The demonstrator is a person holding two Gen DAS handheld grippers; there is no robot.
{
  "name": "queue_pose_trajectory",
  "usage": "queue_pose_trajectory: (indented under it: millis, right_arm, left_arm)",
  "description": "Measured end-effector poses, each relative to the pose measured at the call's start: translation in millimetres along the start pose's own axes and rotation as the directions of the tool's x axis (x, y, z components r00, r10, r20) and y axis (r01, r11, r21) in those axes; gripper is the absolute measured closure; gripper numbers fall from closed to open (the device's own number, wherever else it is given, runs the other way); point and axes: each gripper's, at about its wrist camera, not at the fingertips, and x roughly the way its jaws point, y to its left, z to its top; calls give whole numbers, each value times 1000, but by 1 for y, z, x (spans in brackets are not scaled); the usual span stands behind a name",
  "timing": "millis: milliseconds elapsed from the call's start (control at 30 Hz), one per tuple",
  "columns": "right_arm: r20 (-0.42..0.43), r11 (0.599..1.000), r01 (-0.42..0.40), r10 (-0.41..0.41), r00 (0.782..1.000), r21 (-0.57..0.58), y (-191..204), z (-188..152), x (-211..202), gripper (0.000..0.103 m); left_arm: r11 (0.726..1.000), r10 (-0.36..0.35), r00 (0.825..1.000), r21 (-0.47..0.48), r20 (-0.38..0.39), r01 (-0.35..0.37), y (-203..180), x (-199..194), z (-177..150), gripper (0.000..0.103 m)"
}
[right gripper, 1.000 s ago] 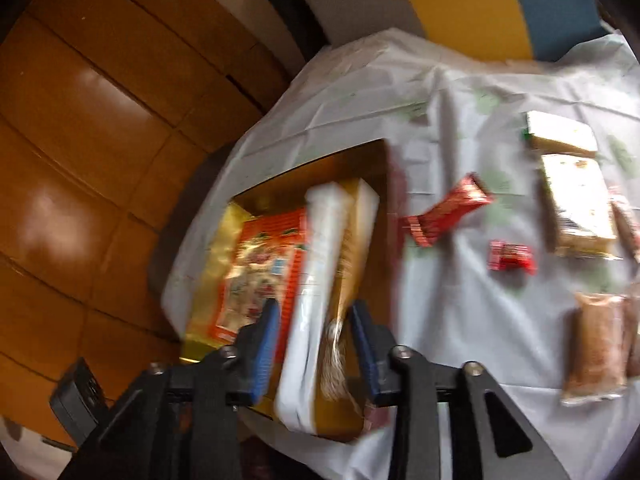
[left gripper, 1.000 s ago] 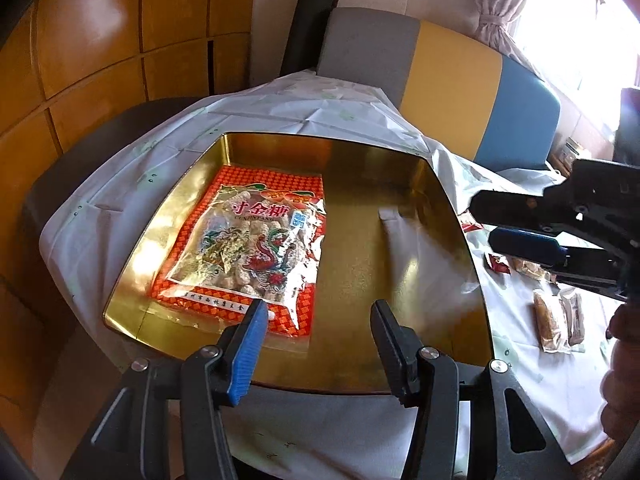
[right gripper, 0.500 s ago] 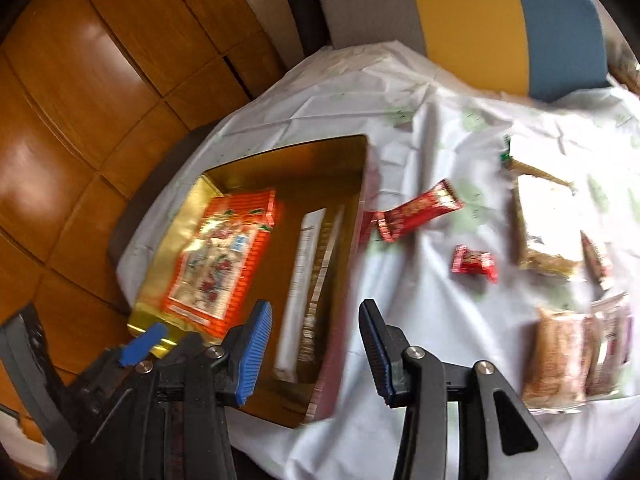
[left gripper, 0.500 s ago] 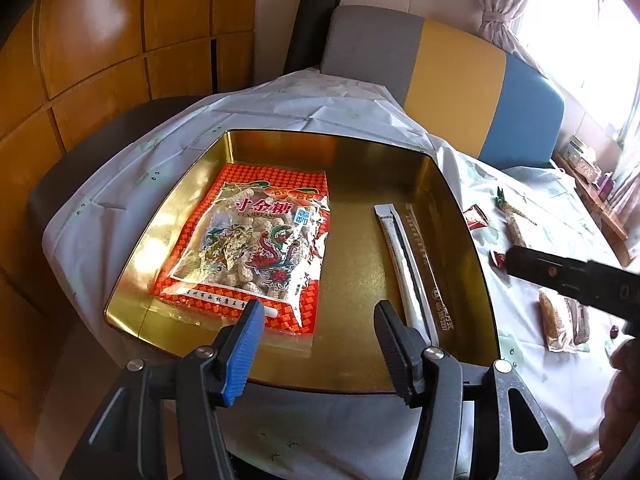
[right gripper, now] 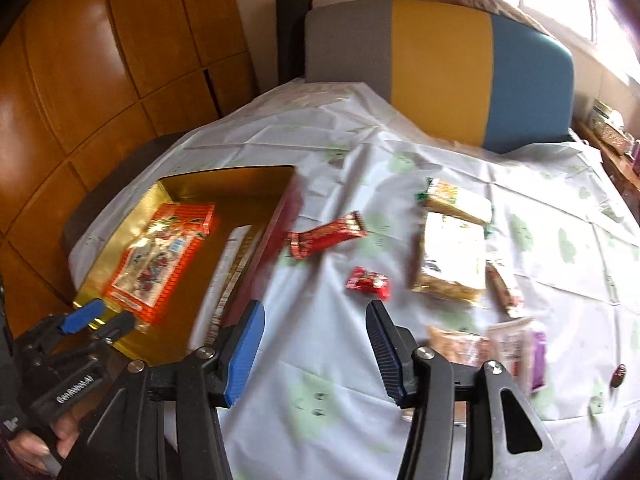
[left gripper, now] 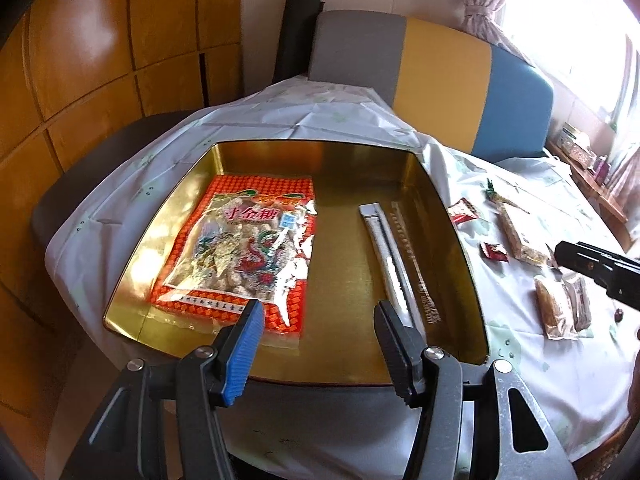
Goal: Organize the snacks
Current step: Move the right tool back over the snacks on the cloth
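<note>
Right gripper (right gripper: 316,344) has just let go of long white-and-gold packet (left gripper: 394,268), jaws opening, now wide and empty over tablecloth (right gripper: 540,248). Packet now lies in gold tin (left gripper: 352,280), ahead of left gripper (left gripper: 318,342), also wide, empty. Loose snacks ahead of right gripper, small red candy (right gripper: 368,282) nearest.

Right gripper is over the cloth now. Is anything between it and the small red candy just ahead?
Nothing visible. The right gripper hangs with jaws open and empty, having just opened further, and only bare tablecloth lies between it and the small red candy. The long red bar lies farther off, toward the gold tray.
</note>
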Motion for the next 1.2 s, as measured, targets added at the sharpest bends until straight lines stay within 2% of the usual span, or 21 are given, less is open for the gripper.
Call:
queue_pose_trajectory:
  millis: [233, 500, 667, 767, 900, 1033, 1200]
  right_arm:
    - [13, 995, 100, -100, 995, 30, -51, -6, -17, 48]
    - [15, 968, 224, -227, 974, 112, -121, -10, -40, 48]
    - [-16, 938, 301, -303, 953, 172, -168, -18, -47, 48]
    - [-46, 910, 350, -349, 936, 222, -197, -25, -47, 48]
    - [-75, 863, 336, -333, 940, 378, -229, -30, -46, 48]
    - [-99, 833, 264, -248, 964, 486, -248, -37, -41, 48]
    - [-103, 828, 243, -223, 970, 505, -249, -40, -40, 48]
  left_arm:
    - [999, 5, 1000, 35, 20, -5, -11, -4, -1, 45]
    - [996, -42, 999, 78, -5, 43, -27, -4, -4, 45]
    - [985, -104, 994, 133, -16, 105, -45, -9, -4, 45]
    - [969, -157, 987, 191, -23, 158, -64, -14, -2, 45]
    - [946, -206, 978, 248, -38, 209, -89, -17, 3, 45]
    - [918, -249, 965, 300, -77, 261, -117, -13, 3, 45]
    - [887, -308, 934, 299, -182, 351, -151, 3, 1, 45]
